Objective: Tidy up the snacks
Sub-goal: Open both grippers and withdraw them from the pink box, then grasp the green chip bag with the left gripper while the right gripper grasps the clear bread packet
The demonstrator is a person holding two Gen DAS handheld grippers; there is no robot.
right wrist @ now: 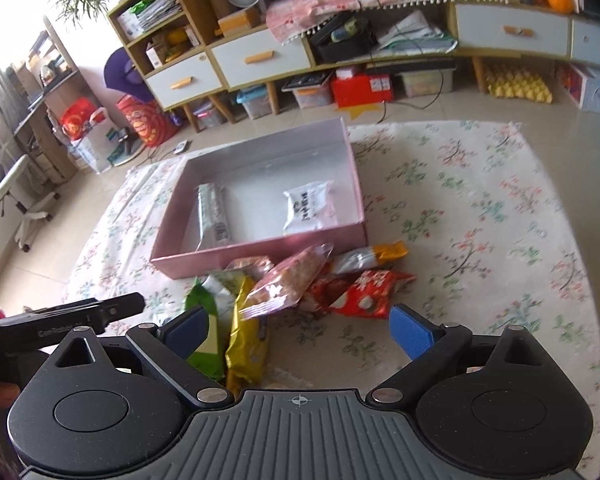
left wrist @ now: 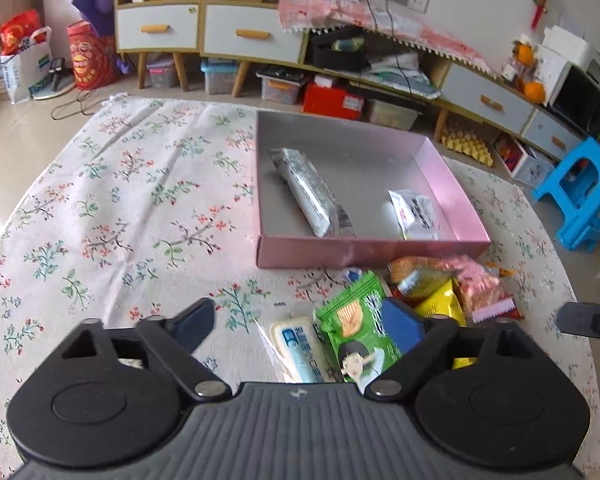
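Progress, judged from the layout: early. Two packets are already placed in the pink box point(left wrist: 374, 248): a long silver pack point(left wrist: 306, 192) along its left half, and a white sachet point(left wrist: 416, 214) near its right wall. The rest of the box floor is bare.

Left to do: the snack pile point(right wrist: 300, 292) is heaped just in front of the box's near wall. Seen in it are a green packet point(left wrist: 356, 332), a white bar point(left wrist: 296, 346) beside it, a yellow-gold pack point(right wrist: 248, 344), a clear pink-edged bag point(right wrist: 284, 284), and a red wrapper point(right wrist: 364, 292). Roughly six or more items are counted; an exact count cannot be made.

Left tool point(left wrist: 300, 324): jaws spread, nothing gripped, with the green packet and white bar lying between them unpressed. Right tool point(right wrist: 300, 332): released and wide, empty, poised over the pile's near edge.

Surface: a floral cloth point(left wrist: 140, 200), slightly creased, is spread under the box and pile; whether on a counter or the floor cannot be told. Tiled floor is seen beyond the box. Behind the box, low cabinets with white drawers point(right wrist: 260, 60) are seen, cluttered underneath with bins. A blue stool point(left wrist: 580, 200) stands to the box's right.
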